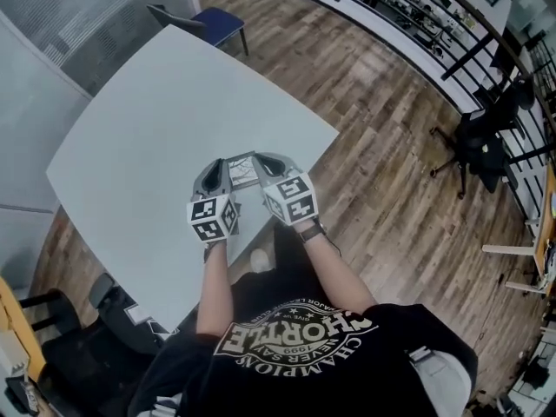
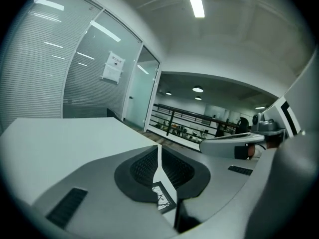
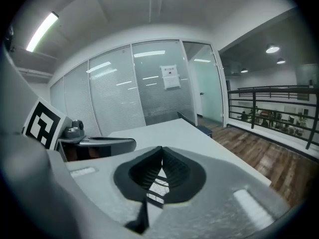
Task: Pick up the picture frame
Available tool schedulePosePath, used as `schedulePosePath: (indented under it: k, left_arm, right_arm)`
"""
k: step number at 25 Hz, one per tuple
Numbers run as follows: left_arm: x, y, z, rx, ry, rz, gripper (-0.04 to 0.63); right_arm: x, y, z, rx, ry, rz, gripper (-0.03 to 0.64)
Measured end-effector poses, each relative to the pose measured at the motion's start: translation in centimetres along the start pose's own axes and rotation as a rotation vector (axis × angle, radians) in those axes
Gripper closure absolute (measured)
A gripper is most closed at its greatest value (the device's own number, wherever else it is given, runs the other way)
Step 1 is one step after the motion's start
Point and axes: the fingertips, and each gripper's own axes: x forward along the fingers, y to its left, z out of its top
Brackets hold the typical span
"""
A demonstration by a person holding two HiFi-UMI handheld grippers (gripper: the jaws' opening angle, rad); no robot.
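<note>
The picture frame, small and dark-edged with a pale picture, lies on the white table near its front corner. My left gripper and right gripper hover side by side just over it, one at each side of the frame. Both are shut, tips together, with nothing between them. In the left gripper view the frame shows through the gap under the shut left gripper. The right gripper view shows the frame the same way below the right gripper.
A blue chair stands at the table's far side. A black office chair is on the wood floor at right, and a dark chair at lower left. Glass partitions and a railing border the room.
</note>
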Motion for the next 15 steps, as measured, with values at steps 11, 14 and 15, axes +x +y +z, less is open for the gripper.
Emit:
schedulePosePath:
  k: [11,14,15]
  left_arm:
    - [6.1,7.5,-8.2,-0.124,0.228,0.053,0.513]
    - [7.5,9.0,-10.7,-0.139,0.317,0.04,0.423]
    - [7.9,9.3,-11.7,-0.151,0.348,0.036,0.387]
  right_arm:
    - [9.4,-5.5,-10.8,0.047,0.339,0.028,0.499]
    - [11.4,-6.3,-13.3,0.067,0.394,0.027,0.439]
    - [11.7,-6.6,-14.0,0.078,0.406,0.022,0.436]
